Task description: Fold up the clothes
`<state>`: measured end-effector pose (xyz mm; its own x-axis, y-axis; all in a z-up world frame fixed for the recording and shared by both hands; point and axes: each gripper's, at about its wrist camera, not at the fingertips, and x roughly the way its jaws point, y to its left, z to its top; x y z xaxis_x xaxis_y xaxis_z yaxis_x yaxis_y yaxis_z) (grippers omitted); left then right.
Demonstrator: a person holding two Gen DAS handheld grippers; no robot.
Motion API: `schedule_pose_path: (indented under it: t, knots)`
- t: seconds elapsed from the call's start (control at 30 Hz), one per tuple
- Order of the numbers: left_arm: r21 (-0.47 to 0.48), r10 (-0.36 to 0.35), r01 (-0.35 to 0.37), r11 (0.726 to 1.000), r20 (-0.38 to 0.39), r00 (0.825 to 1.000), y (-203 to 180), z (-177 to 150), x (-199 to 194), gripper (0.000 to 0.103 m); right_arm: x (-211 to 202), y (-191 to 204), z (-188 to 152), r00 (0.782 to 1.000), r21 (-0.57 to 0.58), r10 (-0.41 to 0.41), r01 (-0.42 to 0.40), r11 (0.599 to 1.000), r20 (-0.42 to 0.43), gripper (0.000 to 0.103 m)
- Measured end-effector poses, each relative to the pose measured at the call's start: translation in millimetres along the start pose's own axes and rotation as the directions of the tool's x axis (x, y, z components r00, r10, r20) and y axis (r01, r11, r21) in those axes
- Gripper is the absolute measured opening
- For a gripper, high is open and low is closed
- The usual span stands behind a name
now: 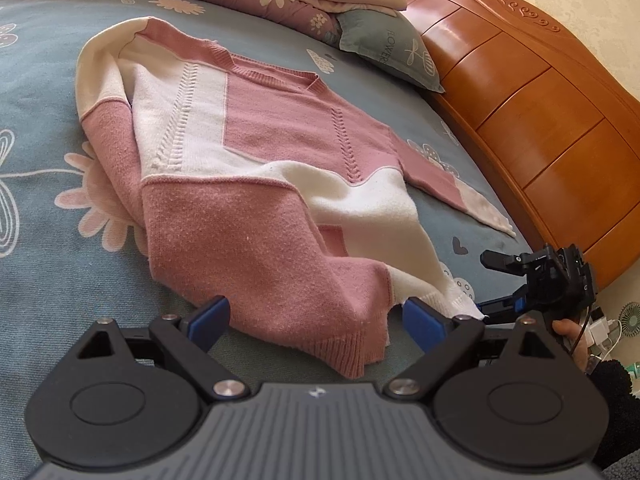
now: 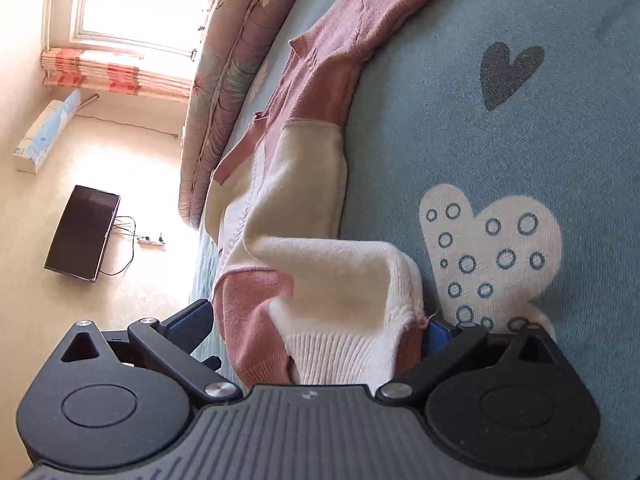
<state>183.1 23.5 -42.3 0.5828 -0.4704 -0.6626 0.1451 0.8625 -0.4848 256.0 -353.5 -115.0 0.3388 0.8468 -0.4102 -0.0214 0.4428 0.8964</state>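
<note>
while the sweater [image 1: 256, 168] lies spread on the bed [image 1: 44, 128], both grippers sit at its hem.
left gripper [image 1: 316, 316] jaws wide apart, the pink hem corner lying between the blue pads, not pinched. right gripper [image 2: 316, 328] also spread, white ribbed hem bunched between its fingers. one sleeve reaches toward the headboard [image 1: 532, 92].

Left gripper [image 1: 316, 316] is sitting low centre in the left wrist view, jaws spread wide, pads [image 1: 210, 316] touching nothing. Right gripper [image 2: 320, 328] is sitting low centre in its own view, jaws parted; a hand [image 1: 570, 330] is gripping it at lower right.
</note>
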Motion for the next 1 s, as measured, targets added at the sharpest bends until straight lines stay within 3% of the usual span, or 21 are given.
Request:
schedule_pose_path:
  t: [0.1,0.17,0.2,0.23,0.27,0.33,0.43,0.57,0.8,1.0]
  knots:
    - [0.013,-0.022,0.022,1.0,0.009,1.0,-4,-4,-5,0.093,4,-2,8,1.0,0.015,-0.002,0.002,1.0,-0.01,0.098]
    - [0.007,-0.021,0.021,1.0,0.004,1.0,-2,-7,-6,0.093,-2,-13,5,1.0,0.023,-0.026,0.026,0.999,-0.003,0.077]
    - [0.001,-0.015,0.015,1.0,0.0,1.0,0,-8,-5,0.093,-7,-22,4,0.999,0.042,-0.035,0.034,0.999,0.007,0.054]
    - [-0.006,-0.008,0.008,1.0,-0.005,1.0,2,-9,-4,0.093,-11,-31,2,0.999,0.061,-0.043,0.042,0.997,0.015,0.02]
    - [-0.013,-0.002,0.002,1.0,-0.009,1.0,3,-10,-4,0.093,-13,-37,1,0.999,0.072,-0.033,0.031,0.997,0.02,0.002]
    - [-0.018,0.003,-0.003,1.0,-0.011,1.0,5,-11,-5,0.093,-18,-48,-2,0.999,0.09,-0.016,0.013,0.996,0.028,0.003]
    - [-0.01,0.005,-0.005,1.0,-0.005,1.0,3,-10,-7,0.093,-15,-37,-5,0.996,0.049,-0.078,0.076,0.996,0.038,0.004]
    - [0.003,0.006,-0.006,1.0,0.008,1.0,-3,-8,-13,0.093,-19,-27,-10,0.993,0.065,-0.097,0.093,0.994,0.062,0.009]
    - [0.01,0.01,-0.01,1.0,0.013,1.0,-5,-9,-17,0.093,-73,30,-38,0.984,-0.084,-0.036,0.052,0.995,0.175,0.008]
    - [0.023,0.002,-0.002,1.0,0.013,1.0,-9,-9,-17,0.093,-108,60,-64,0.977,-0.208,-0.094,0.134,0.969,0.19,0.008]
